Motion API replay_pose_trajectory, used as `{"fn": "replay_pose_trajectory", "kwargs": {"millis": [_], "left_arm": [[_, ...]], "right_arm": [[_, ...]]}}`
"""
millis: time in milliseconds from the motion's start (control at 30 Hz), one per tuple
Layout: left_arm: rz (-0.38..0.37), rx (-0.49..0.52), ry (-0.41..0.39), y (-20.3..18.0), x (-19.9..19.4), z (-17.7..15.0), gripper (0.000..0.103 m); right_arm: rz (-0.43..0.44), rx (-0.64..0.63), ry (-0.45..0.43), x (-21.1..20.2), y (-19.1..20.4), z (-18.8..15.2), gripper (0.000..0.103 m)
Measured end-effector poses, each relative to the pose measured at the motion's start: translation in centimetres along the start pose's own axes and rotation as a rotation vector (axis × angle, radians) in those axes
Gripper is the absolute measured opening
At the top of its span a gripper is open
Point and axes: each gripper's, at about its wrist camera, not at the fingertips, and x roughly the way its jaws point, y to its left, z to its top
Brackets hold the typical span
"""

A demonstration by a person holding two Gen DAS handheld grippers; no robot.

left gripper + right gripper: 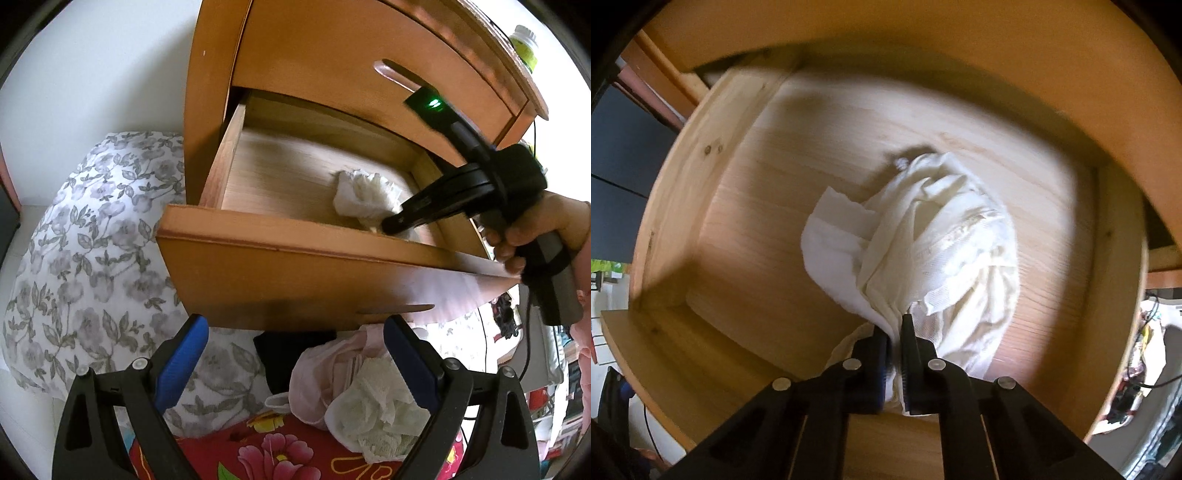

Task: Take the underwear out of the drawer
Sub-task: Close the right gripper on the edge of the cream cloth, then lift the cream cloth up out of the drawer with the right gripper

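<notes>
The lower drawer (pixel 295 236) of a wooden nightstand is pulled out. One crumpled white piece of underwear (pixel 364 197) (pixel 923 243) lies on its floor near the right side. My right gripper (pixel 895 325) (pixel 391 223), held by a hand, points down into the drawer and is shut on a bunched fold of this white underwear. My left gripper (pixel 295 332) hangs below the drawer front, open, with nothing between its blue pads (pixel 184 354). Beneath it on the bed lies a heap of underwear (pixel 362 391): white, pink and a black piece.
The upper drawer (pixel 369 62) is closed, with a slot handle. A floral pillow (pixel 92 258) lies left of the nightstand, and a red flowered cover (pixel 280 450) lies under the heap. A green-labelled bottle (pixel 524 44) stands on the nightstand top. The drawer's walls (pixel 665 229) ring the white cloth closely.
</notes>
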Motion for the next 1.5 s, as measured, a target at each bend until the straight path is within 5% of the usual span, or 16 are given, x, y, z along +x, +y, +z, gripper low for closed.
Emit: {"fn": "replay_pose_trajectory", "kwargs": {"millis": [633, 1167, 1500], "left_arm": [[0.048, -0.001, 0.020, -1.4, -1.7, -0.8, 0.096], [0.087, 0.040, -0.048, -3.7, -6.3, -1.4, 0.096], [0.102, 0.064, -0.082, -5.2, -8.4, -2.1, 0.096]], "right_arm": [[-0.089, 0.120, -0.369, -14.2, -4.1, -2.2, 0.006], [-0.072, 0.092, -0.674, -26.7, -4.5, -12.3, 0.006], [-0.046, 0.031, -0.746, -29.4, -3.2, -19.0, 0.006]]}}
